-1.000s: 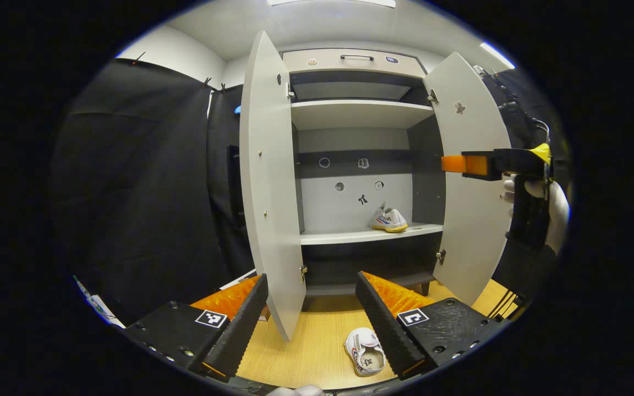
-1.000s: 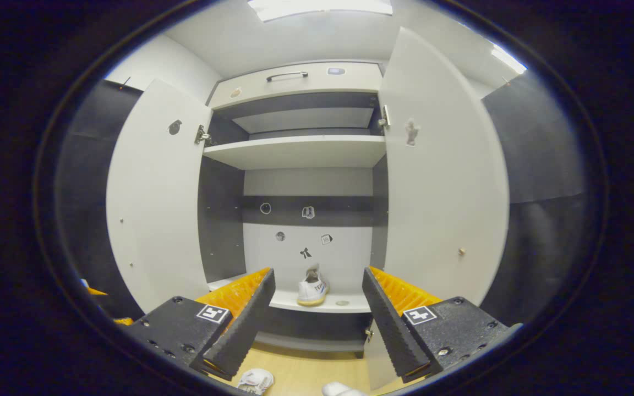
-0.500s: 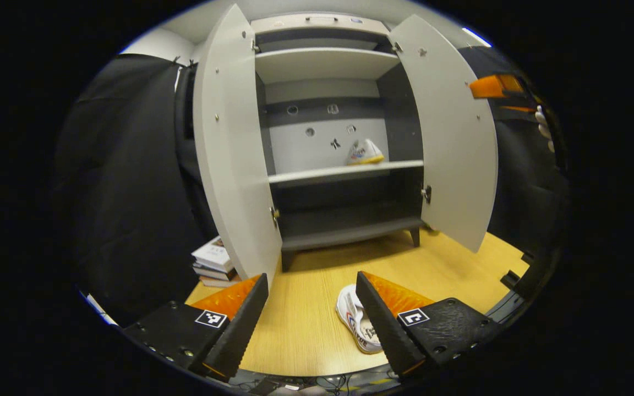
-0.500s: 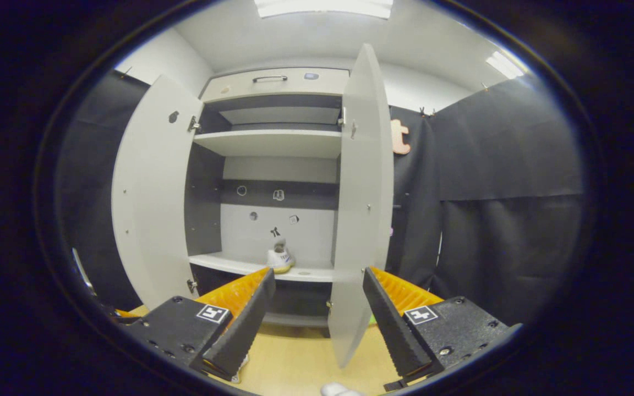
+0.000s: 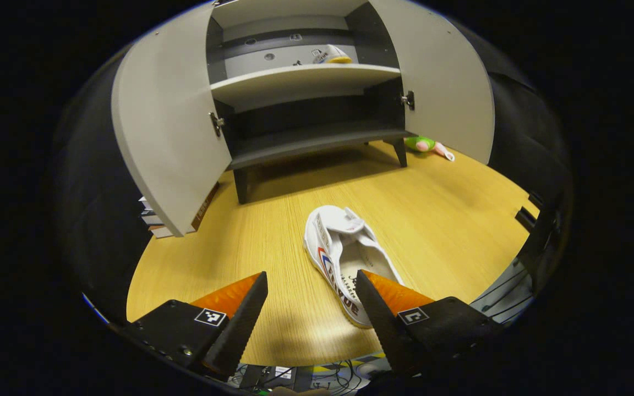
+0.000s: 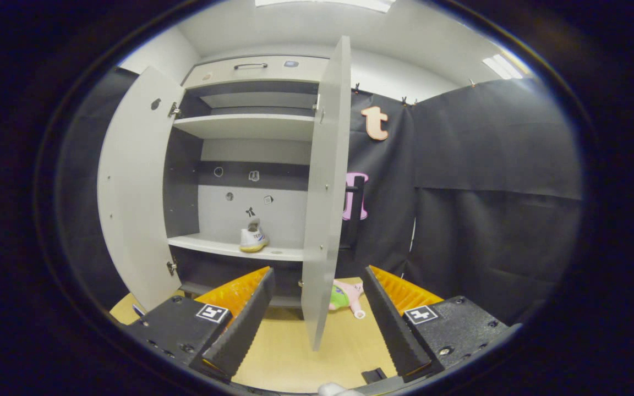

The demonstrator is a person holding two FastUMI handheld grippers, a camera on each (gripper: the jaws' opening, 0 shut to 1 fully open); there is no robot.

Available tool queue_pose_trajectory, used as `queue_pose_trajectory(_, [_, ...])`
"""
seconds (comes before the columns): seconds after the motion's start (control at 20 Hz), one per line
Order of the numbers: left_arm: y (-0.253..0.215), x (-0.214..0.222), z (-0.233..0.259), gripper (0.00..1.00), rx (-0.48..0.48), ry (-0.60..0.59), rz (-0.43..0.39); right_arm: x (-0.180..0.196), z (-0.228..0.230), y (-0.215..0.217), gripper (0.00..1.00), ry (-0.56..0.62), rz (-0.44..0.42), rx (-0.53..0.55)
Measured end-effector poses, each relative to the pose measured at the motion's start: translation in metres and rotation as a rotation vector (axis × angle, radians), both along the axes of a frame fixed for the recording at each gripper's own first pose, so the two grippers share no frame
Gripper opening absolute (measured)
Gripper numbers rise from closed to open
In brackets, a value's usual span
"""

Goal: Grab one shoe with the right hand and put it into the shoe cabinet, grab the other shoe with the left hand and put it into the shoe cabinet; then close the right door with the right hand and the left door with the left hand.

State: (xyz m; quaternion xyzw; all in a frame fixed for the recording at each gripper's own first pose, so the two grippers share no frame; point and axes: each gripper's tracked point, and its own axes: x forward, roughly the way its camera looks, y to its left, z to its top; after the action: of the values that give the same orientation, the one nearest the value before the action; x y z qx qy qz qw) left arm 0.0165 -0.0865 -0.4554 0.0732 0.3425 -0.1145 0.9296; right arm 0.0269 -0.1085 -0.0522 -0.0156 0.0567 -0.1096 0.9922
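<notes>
A black-curtained booth encloses a light wooden table (image 5: pixel 273 236), and on it stands a grey shoe cabinet (image 5: pixel 306 93) on short dark legs, both doors swung wide. In the left gripper view the left door (image 5: pixel 168 121) and right door (image 5: pixel 438 77) flank a pale shelf (image 5: pixel 300 82) over a dark lower compartment. One white shoe (image 6: pixel 252 238) sits on that shelf, toward its right part, heel facing outward in the right gripper view. The second shoe (image 5: pixel 339 258), white with red and blue side stripes, lies on the table in front of the cabinet, opening upward. The left gripper (image 5: pixel 310 313) hangs over the near table edge with its jaws wide apart and holding nothing; its right finger overlaps the shoe's near end in the picture, but whether it touches cannot be told. A stack of books (image 5: pixel 154 220) lies behind the left door's lower corner, and a green and pink toy (image 5: pixel 430 146) lies on the table by the cabinet's right leg. In the right gripper view the right gripper (image 6: pixel 317 324) also has its jaws spread and empty, facing the right door edge-on, the door's thin edge standing between the two fingers in the picture but farther off. The toy shows just right of that door's lower end.
</notes>
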Motion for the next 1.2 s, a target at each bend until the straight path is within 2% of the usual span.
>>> queue_pose_trajectory(0.3, [-0.011, 0.038, -0.031, 0.96, -0.003, 0.054, -0.013, -0.011, -0.009, -0.013, 1.0, 0.049, -0.045, 0.014])
queue_pose_trajectory(0.45, [-0.012, 0.063, -0.039, 0.83, 0.009, 0.063, -0.007, -0.014, -0.008, -0.017, 1.0, 0.045, -0.065, 0.022])
queue_pose_trajectory(0.6, [-0.015, 0.085, -0.048, 0.83, 0.001, 0.078, 0.014, -0.017, -0.008, -0.023, 1.0, 0.042, -0.084, 0.037])
queue_pose_trajectory(0.7, [-0.022, 0.091, -0.056, 0.74, -0.037, 0.123, 0.004, -0.022, -0.01, -0.026, 1.0, 0.041, -0.095, 0.037])
queue_pose_trajectory(0.75, [-0.02, 0.093, -0.057, 0.44, -0.04, 0.118, 0.022, -0.024, -0.011, -0.027, 1.0, 0.044, -0.097, 0.034])
queue_pose_trajectory(0.8, [-0.018, 0.095, -0.055, 0.5, -0.024, 0.112, 0.031, -0.024, -0.011, -0.027, 1.0, 0.042, -0.098, 0.03])
queue_pose_trajectory(0.85, [-0.013, 0.097, -0.058, 0.39, 0.008, 0.106, 0.037, -0.024, -0.011, -0.027, 1.0, 0.041, -0.099, 0.03])
queue_pose_trajectory(0.95, [-0.014, 0.099, -0.06, 0.17, 0.004, 0.117, 0.023, -0.024, -0.015, -0.024, 1.0, 0.047, -0.092, 0.042])
queue_pose_trajectory(1.1, [-0.011, 0.09, -0.053, 0.14, -0.023, 0.18, 0.02, -0.023, -0.014, -0.022, 1.0, 0.039, -0.084, 0.05])
queue_pose_trajectory(1.2, [-0.011, 0.094, -0.039, 0.14, -0.029, 0.17, 0.024, -0.023, -0.014, -0.021, 1.0, 0.03, -0.083, 0.044])
